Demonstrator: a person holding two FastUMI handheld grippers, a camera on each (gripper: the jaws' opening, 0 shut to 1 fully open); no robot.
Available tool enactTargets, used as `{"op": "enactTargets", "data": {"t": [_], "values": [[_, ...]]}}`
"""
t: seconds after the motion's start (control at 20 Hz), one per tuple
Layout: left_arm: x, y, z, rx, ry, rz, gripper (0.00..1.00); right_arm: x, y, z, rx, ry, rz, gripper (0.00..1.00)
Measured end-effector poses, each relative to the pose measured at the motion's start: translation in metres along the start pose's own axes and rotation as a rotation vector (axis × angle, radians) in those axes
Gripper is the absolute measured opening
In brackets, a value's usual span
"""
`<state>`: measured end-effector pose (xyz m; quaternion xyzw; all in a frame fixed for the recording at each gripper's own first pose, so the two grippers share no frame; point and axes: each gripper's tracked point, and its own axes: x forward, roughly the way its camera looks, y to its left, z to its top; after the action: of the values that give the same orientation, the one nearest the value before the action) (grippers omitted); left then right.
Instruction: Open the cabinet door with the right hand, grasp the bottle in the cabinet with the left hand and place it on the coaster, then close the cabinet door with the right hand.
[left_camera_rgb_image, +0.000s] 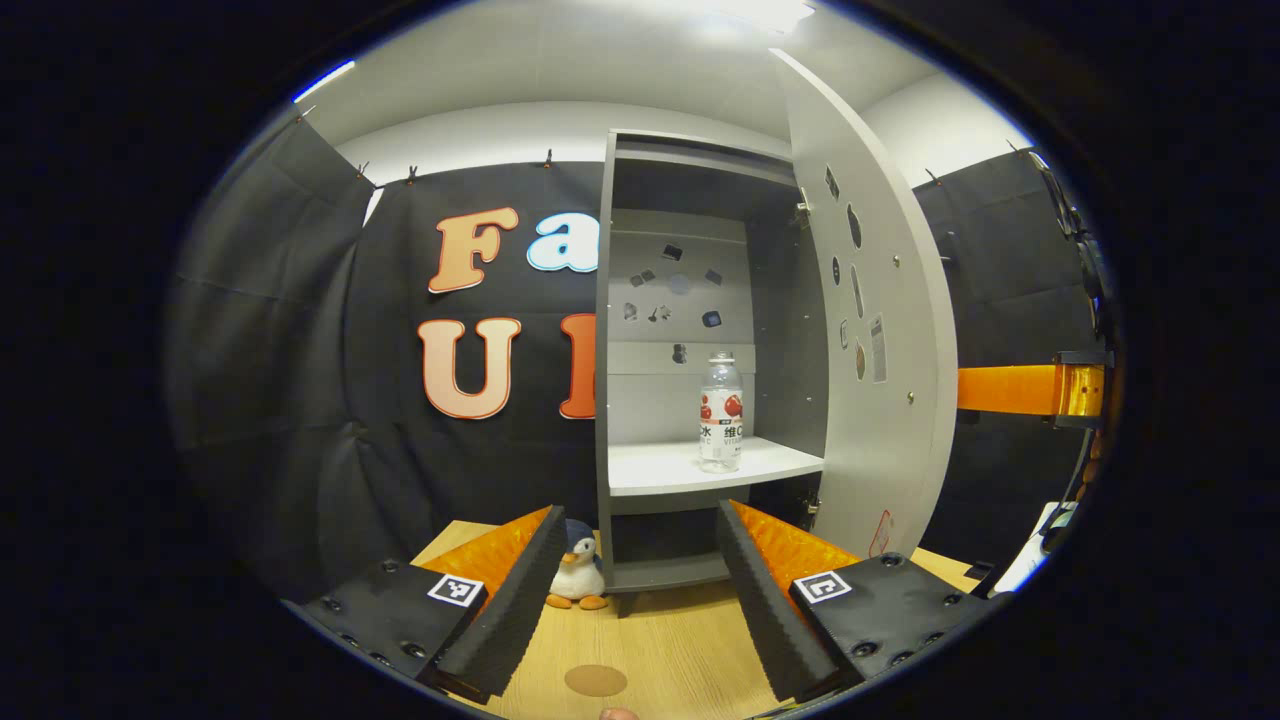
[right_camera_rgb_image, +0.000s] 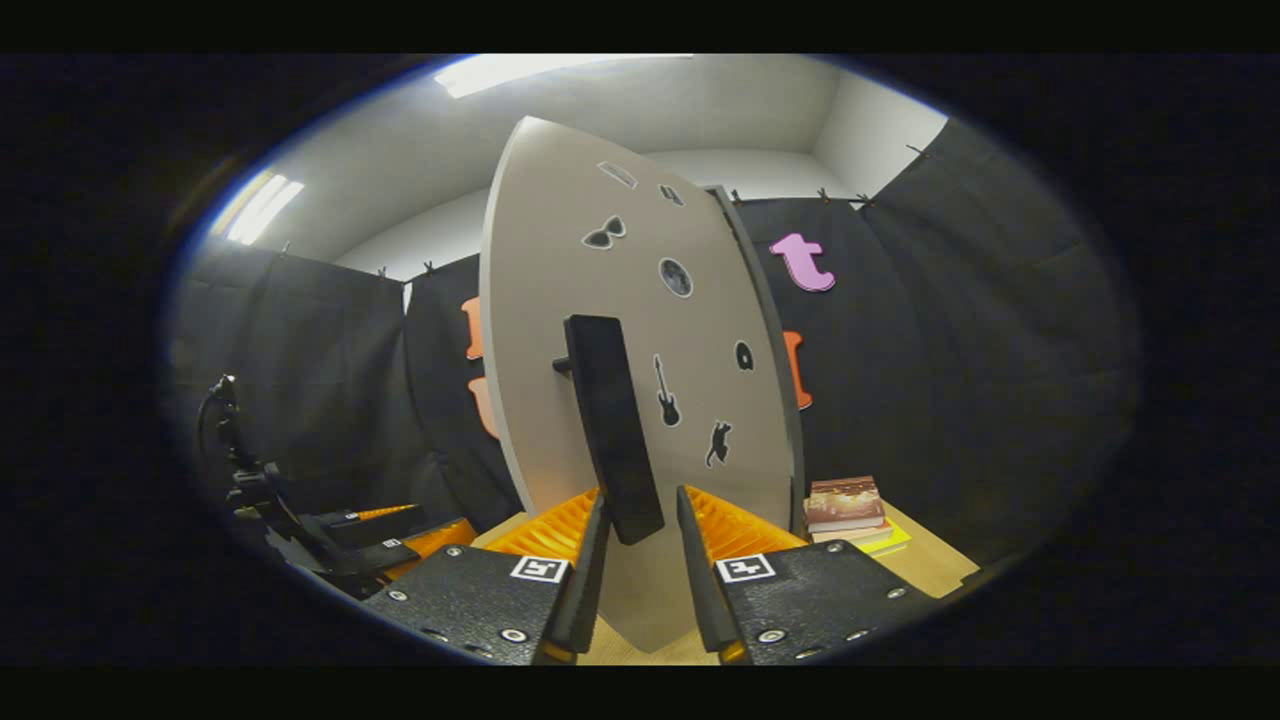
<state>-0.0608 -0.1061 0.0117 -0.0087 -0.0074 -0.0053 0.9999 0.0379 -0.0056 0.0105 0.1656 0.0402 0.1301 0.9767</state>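
Door (left_camera_rgb_image: 870, 330) swung wide. The clear bottle (left_camera_rgb_image: 720, 412), white cap, red-and-white label, stands upright on the cabinet (left_camera_rgb_image: 700, 300) shelf, twelve o'clock of the left gripper (left_camera_rgb_image: 632, 590), jaws wide. Right gripper (right_camera_rgb_image: 640, 560) narrow, flanking the door handle (right_camera_rgb_image: 612, 425); contact unclear.

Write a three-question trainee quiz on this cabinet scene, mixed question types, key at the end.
1. True or false: the cabinet door stands open.
2. Where is the bottle? A) on the coaster B) on the cabinet shelf C) in the left gripper
3. Fill in: the right gripper has its fingers either side of the door's ____.

Key:
1. True.
2. B; it stands upright on the shelf, while the left gripper is open and apart from it.
3. Handle.
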Motion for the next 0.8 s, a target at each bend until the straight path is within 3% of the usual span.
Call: {"op": "enactTargets", "data": {"t": [0.3, 0.7, 0.8], "values": [[0.002, -0.02, 0.001, -0.007, -0.002, -0.064, 0.97, -0.016, -0.029, 0.006, 0.007, -0.024, -0.143, 0.4], [0.005, -0.045, 0.005, -0.007, -0.013, -0.142, 0.97, -0.05, -0.124, 0.026, -0.238, -0.046, -0.469, 0.36], [0.007, -0.049, 0.004, -0.008, -0.011, -0.154, 0.97, -0.059, -0.145, 0.027, -0.212, -0.045, -0.475, 0.36]]}}
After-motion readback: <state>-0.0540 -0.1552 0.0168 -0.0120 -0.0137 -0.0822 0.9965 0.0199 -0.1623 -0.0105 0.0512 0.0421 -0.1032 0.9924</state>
